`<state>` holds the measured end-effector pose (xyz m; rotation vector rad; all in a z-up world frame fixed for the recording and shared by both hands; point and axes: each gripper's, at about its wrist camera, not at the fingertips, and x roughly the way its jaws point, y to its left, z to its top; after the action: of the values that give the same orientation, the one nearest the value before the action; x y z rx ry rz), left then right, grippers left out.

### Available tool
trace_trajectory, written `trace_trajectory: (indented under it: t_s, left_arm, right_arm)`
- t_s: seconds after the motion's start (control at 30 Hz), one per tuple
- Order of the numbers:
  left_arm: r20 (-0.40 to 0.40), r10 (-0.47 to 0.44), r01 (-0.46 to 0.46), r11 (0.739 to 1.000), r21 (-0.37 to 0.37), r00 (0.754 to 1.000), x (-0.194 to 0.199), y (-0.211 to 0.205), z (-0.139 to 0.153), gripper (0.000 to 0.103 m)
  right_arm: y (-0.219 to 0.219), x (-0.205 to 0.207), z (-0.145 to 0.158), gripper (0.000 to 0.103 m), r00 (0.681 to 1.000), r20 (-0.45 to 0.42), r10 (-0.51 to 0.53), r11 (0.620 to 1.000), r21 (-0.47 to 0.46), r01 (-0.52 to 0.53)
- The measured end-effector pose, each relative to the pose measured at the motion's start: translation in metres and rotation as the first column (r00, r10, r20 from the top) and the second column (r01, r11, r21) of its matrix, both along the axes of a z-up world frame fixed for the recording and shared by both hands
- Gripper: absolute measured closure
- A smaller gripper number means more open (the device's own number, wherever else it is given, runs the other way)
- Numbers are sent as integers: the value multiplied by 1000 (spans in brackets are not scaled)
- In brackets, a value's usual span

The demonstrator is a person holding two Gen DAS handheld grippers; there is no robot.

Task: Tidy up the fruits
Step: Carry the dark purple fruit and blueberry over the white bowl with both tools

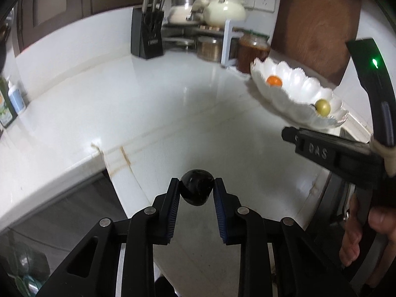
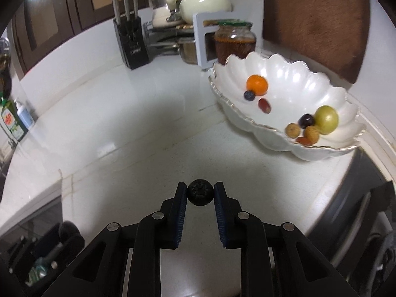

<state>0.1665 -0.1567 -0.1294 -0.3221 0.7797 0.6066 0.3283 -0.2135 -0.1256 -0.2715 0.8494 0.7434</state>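
I'm over a white kitchen worktop [image 2: 138,133], glossy and veined. My left gripper [image 1: 197,188] pinches a dark glossy fruit [image 1: 196,189] between its blue pads, held clear above the worktop's front edge. My right gripper [image 2: 200,193] pinches a blueberry [image 2: 200,195] at its fingertips. The raised letters "DAS" show on the right gripper's side. The scalloped white bowl [image 2: 292,74] with mixed fruit sits toward the right edge; a knife block [image 2: 131,42] stands at the back.
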Motion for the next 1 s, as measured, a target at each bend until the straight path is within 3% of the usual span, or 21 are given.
trace_trajectory:
  t_s: [0.27, 0.5, 0.7, 1.0]
  left_arm:
    - [69, -75, 73, 997, 35, 995, 5, 11, 32, 75]
    - [130, -182, 177, 983, 51, 975, 18, 22, 56, 75]
    - [167, -300, 288, 953, 90, 939, 36, 31, 77, 75]
    - [206, -455, 445, 891, 96, 866, 70, 60, 96, 75]
  right_arm:
    - [-16, -11, 31, 79, 996, 44, -75, 996, 57, 73]
    - [-24, -22, 55, 79, 983, 86, -159, 984, 91, 151]
    - [-24, -28, 72, 79, 962, 117, -246, 966, 116, 233]
    - [-12, -24, 90, 79, 911, 148, -386, 919, 150, 365]
